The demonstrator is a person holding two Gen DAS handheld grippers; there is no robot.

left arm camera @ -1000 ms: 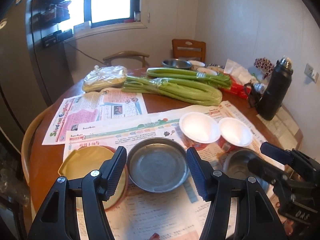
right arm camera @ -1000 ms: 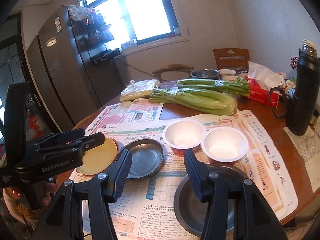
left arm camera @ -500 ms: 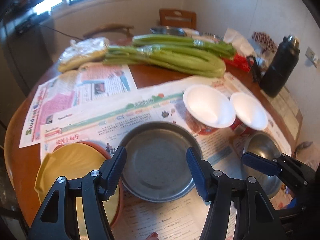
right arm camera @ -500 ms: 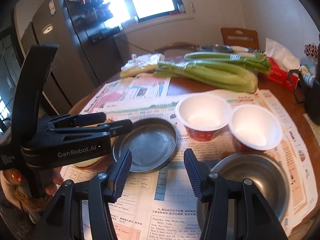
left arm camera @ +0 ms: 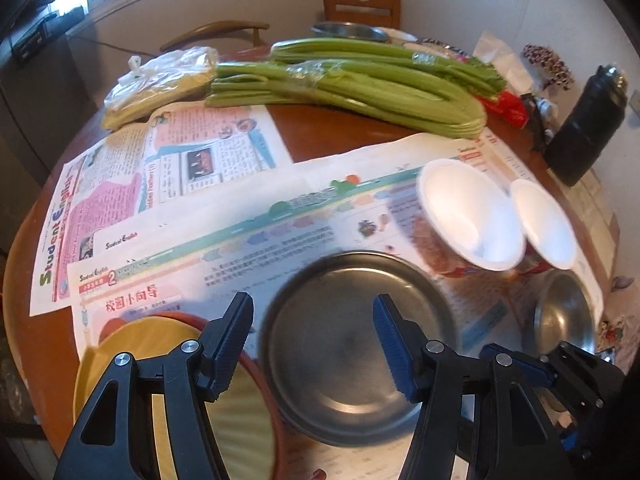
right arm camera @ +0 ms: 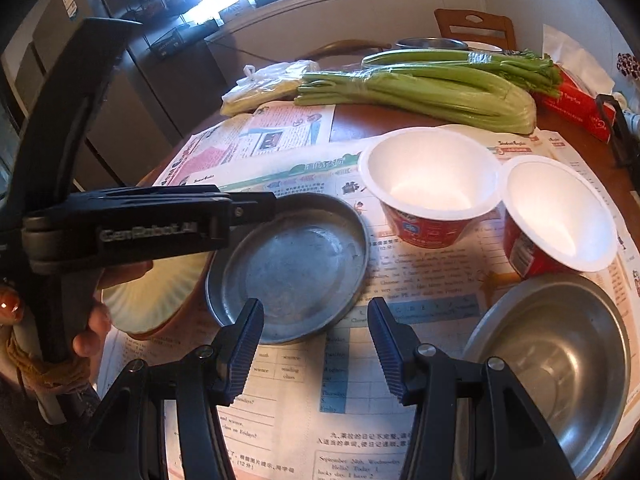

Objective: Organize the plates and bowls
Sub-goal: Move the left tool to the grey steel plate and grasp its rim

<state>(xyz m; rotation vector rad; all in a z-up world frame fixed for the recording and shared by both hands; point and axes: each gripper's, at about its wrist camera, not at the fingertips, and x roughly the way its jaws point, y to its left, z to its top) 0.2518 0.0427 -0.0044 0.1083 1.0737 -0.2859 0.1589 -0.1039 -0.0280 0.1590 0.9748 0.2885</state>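
Two empty paper bowls (right arm camera: 432,184) beside steel bowl (right arm camera: 560,364)

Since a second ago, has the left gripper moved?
Yes. The left gripper has come down and forward toward the metal plate, which now looks larger.

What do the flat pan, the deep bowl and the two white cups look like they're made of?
Pan: dull grey metal with a scuffed, matte sheen.
Bowl: shinier metal, likely stainless steel, with bright reflections.
Cups: probably foam or paper, matte white inside, printed red outside.
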